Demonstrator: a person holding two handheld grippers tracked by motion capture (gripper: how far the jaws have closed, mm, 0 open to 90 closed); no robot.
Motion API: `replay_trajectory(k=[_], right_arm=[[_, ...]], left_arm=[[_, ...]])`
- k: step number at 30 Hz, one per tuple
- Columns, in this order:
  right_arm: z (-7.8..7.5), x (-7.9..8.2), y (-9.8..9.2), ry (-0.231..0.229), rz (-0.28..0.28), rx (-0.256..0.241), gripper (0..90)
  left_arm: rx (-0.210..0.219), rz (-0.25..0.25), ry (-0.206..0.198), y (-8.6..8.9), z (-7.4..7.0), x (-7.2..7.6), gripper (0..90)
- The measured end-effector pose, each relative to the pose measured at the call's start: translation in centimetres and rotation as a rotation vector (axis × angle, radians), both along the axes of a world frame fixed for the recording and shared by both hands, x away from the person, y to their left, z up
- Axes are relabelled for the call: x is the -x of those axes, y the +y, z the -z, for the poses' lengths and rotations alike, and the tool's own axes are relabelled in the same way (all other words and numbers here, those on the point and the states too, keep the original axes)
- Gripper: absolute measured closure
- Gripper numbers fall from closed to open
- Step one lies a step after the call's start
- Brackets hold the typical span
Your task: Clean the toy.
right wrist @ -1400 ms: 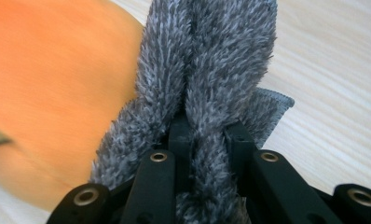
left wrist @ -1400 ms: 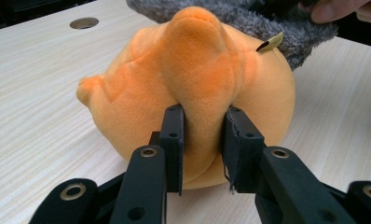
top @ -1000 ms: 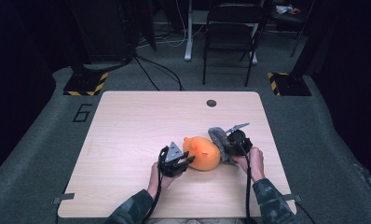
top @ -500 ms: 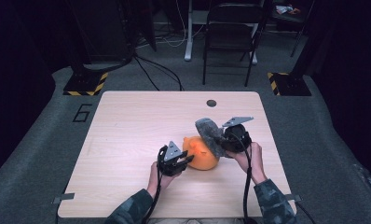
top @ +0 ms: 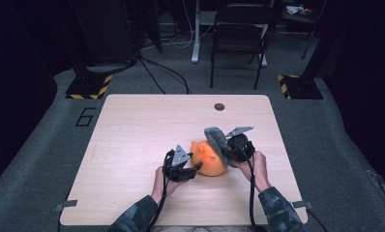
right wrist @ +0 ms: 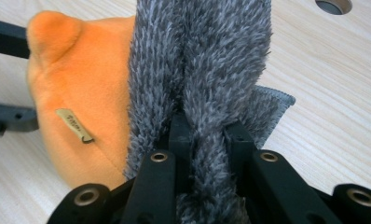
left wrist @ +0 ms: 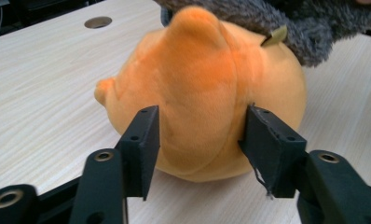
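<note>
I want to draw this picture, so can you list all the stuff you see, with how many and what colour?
Round orange plush toy: one, orange, right of table middle, between the grippers.
Fuzzy grey cloth: one, grey, draped on the toy's right side.
Light wooden table: one, pale wood, round hole near far edge.
Black folding chair: one, black, beyond the table.
Left gripper: one, black, fingers either side of the toy.
Right gripper: one, black, shut on the cloth.
Hands: two, holding the grippers.
</note>
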State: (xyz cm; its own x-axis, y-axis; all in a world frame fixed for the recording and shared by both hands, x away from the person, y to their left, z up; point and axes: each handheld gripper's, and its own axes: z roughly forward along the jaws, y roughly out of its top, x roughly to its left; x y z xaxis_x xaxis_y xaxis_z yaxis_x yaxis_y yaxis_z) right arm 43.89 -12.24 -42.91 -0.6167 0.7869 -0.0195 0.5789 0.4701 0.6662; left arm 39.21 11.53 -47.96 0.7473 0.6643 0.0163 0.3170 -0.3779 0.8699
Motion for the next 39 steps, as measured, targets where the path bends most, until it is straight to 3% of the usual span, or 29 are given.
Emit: replay_trajectory(k=[5,8,12,17,22,27,31,34,37,39], right_arm=[[0.5,-0.4,-0.3,-0.008,-0.003,0.0,77.2],[0.8,-0.5,-0.5,0.0,0.004,-0.016,77.2],[0.9,-0.6,-0.6,-0.003,0.007,-0.024,77.2],[0.6,-0.6,-0.8,-0.006,0.013,-0.052,77.2],[-0.7,-0.4,-1.4,-0.013,0.035,-0.099,77.2],[-2.9,0.4,-1.5,-0.046,0.002,-0.154,77.2],[-4.1,1.7,0.0,-0.068,-0.058,-0.207,77.2],[-3.8,2.1,1.5,-0.066,-0.091,-0.165,77.1],[-2.5,2.1,2.7,-0.093,-0.089,-0.056,77.0],[-2.1,2.0,2.8,-0.095,-0.091,-0.041,77.0]], left_arm=[[-0.025,0.008,0.009,-0.4,0.7,0.0,41.7],[-0.031,0.013,-0.015,-0.7,1.1,0.0,49.1],[-0.018,0.008,-0.017,-0.8,1.2,0.0,67.2],[0.032,0.003,0.016,-0.3,0.6,-0.2,76.2],[0.062,-0.013,0.019,-0.2,-0.8,0.3,78.4],[0.113,-0.041,0.067,0.1,-0.9,0.1,78.3],[0.099,-0.029,0.063,0.1,-0.7,0.0,77.7],[0.084,-0.023,0.061,0.0,-0.5,0.1,76.9],[0.07,-0.019,0.072,0.1,-0.1,-0.1,76.1],[0.069,-0.019,0.076,0.2,0.0,-0.2,75.1]])
